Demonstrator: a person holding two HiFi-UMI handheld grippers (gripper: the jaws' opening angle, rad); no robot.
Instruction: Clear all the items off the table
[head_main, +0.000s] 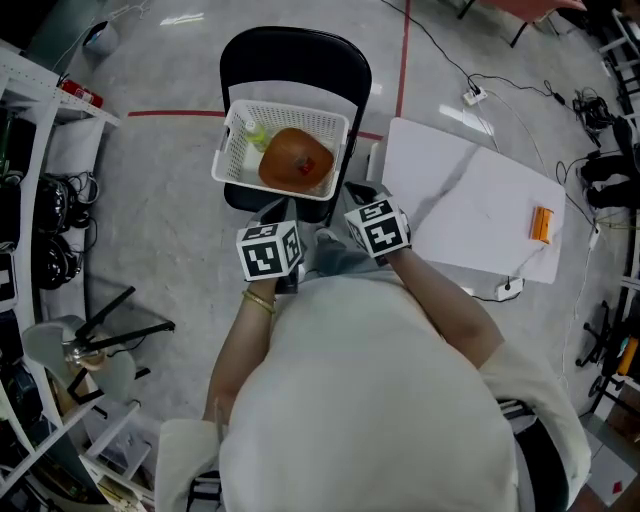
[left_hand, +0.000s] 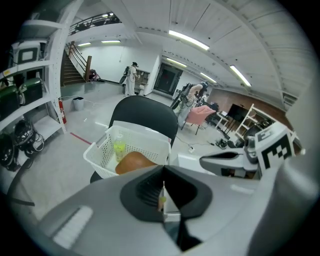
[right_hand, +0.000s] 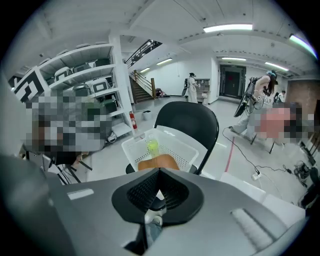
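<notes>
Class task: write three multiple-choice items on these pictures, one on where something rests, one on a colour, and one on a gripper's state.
1. Where does the white basket rest?
A. on the black chair
B. on the table
C. on the floor

2. What colour is the item on the white table?
A. green
B. orange
C. blue

3. How is the left gripper?
A. wide open
B. shut on the basket
C. shut, empty

Answers:
1. A, the basket sits on the chair's seat.
2. B, the item is plainly orange.
3. C, its jaws meet with nothing gripped.

Grey floor (head_main: 170, 220) with red tape lines (head_main: 175, 113), white shelving (head_main: 30, 75) at left, strip lights (left_hand: 187, 40) overhead.
</notes>
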